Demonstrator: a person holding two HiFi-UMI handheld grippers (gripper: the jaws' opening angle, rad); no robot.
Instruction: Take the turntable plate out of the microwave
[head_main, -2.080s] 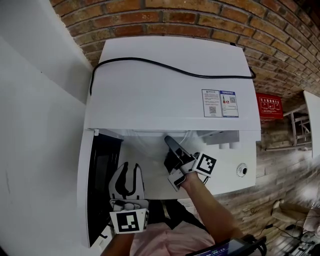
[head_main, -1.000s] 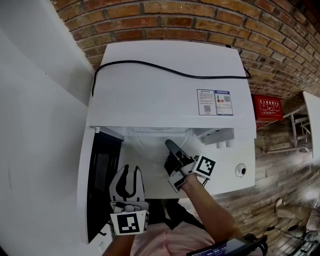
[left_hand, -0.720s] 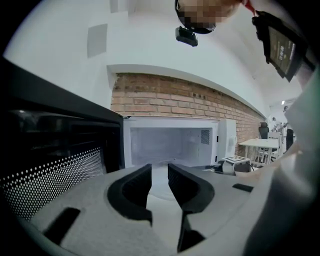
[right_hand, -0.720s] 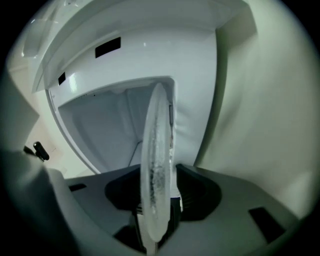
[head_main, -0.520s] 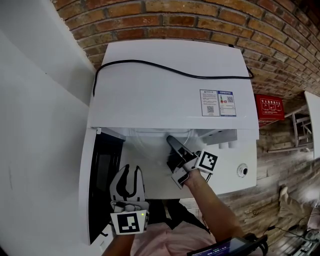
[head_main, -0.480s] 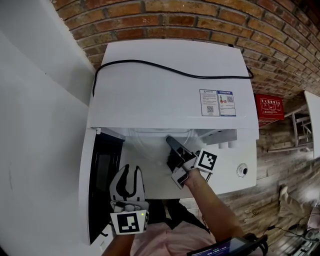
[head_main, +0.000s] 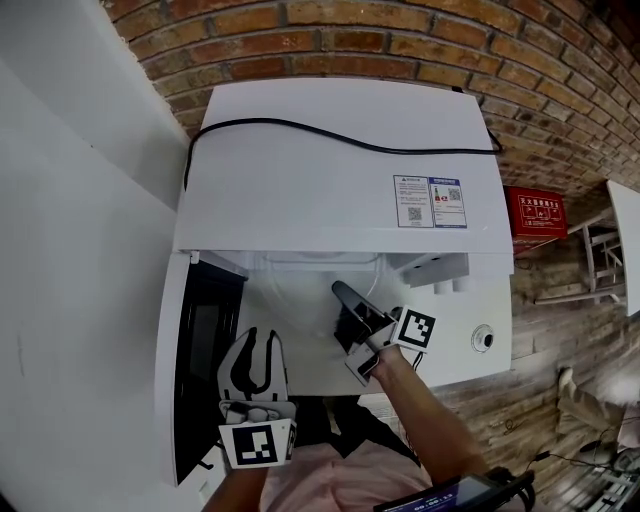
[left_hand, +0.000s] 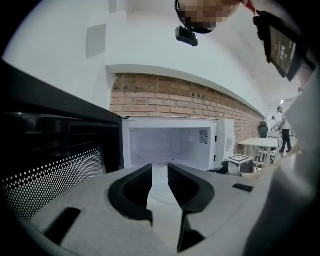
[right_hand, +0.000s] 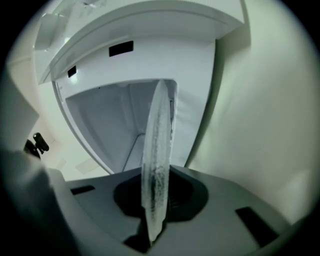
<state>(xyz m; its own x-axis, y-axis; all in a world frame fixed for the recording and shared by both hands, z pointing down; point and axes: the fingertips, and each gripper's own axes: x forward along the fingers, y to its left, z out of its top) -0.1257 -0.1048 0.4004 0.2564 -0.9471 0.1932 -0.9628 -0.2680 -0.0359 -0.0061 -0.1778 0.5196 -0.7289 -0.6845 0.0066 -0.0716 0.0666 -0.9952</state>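
Right gripper view: turntable plate (right_hand: 156, 150) translucent, frosty, edge-on.

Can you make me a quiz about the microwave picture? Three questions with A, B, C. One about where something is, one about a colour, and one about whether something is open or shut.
1. Where does the black cable lie?
A. Inside the oven
B. On top of the microwave
C. On the floor

2. What colour is the microwave?
A. White
B. Red
C. Green

3. What is the right gripper doing?
A. Open and empty
B. Holding a cup
C. Shut on the turntable plate

Answers:
1 B: in the head view the cable snakes across the microwave's flat top.
2 A: its top, front and inside all look white, and only the wall behind is red brick.
3 C: the right gripper view shows the glass plate edge-on between the jaws, which have just been closing onto it.
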